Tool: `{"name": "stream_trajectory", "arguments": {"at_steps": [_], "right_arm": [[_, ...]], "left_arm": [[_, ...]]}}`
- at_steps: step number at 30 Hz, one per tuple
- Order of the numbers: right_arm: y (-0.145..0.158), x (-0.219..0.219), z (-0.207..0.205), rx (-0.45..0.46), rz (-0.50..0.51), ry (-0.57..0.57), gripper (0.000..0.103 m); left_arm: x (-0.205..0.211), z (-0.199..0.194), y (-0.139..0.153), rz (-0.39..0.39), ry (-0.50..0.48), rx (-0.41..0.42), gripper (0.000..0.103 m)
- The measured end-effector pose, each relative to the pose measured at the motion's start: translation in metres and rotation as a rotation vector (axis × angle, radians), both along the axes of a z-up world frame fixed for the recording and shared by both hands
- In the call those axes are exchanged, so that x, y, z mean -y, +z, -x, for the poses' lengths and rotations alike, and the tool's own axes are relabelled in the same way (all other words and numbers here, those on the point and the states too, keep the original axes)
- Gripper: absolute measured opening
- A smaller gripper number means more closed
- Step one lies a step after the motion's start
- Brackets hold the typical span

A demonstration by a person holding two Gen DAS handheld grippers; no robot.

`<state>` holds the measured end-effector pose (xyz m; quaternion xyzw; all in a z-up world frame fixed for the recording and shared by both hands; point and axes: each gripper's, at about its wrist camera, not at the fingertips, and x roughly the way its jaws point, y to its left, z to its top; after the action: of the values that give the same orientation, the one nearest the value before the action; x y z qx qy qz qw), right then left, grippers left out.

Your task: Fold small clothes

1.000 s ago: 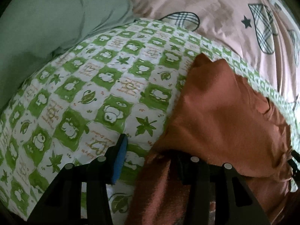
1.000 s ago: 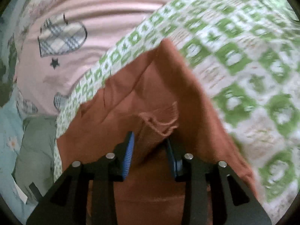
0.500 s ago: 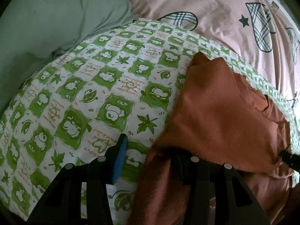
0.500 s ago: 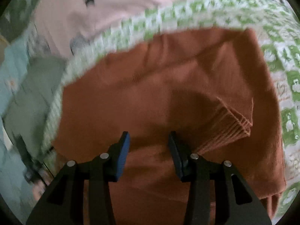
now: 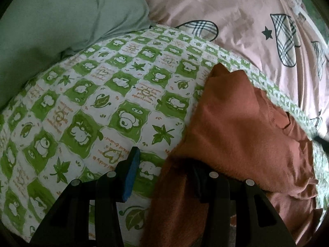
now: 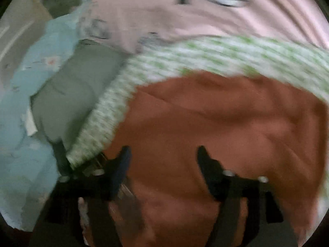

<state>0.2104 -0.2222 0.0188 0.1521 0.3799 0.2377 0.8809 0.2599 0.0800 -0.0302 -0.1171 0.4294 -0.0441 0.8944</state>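
While the rust-orange knitted garment (image 5: 242, 127) lies on the green-and-white checked quilt (image 5: 98, 103), both the left hand-held gripper (image 5: 164, 170) and right hand-held gripper (image 6: 162, 156) stand spread over it.

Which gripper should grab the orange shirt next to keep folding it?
Probably the right gripper: it is open, with the orange shirt right under its fingers. The left gripper is open too, but sits at the shirt's edge, half over the green checked blanket.

Rust-orange knit garment (image 5: 242, 127) lies crumpled and partly folded on the green-checked quilt (image 5: 115, 94), near its right edge.
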Motion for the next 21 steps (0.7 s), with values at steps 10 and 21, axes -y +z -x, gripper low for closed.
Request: {"name": "stream_trajectory", "arguments": {"at_steps": [10,21], "right_arm": [[-0.047,-0.107,-0.169,-0.288,-0.044,0.326,0.083],[-0.031,-0.053,-0.155,-0.105,-0.322,0.063,0.085]], "left_arm": [[-0.008,0.007,-0.005,0.077,0.012,0.046,0.047],[-0.015,0.015,0.002,0.149,-0.008,0.067,0.046]]}}
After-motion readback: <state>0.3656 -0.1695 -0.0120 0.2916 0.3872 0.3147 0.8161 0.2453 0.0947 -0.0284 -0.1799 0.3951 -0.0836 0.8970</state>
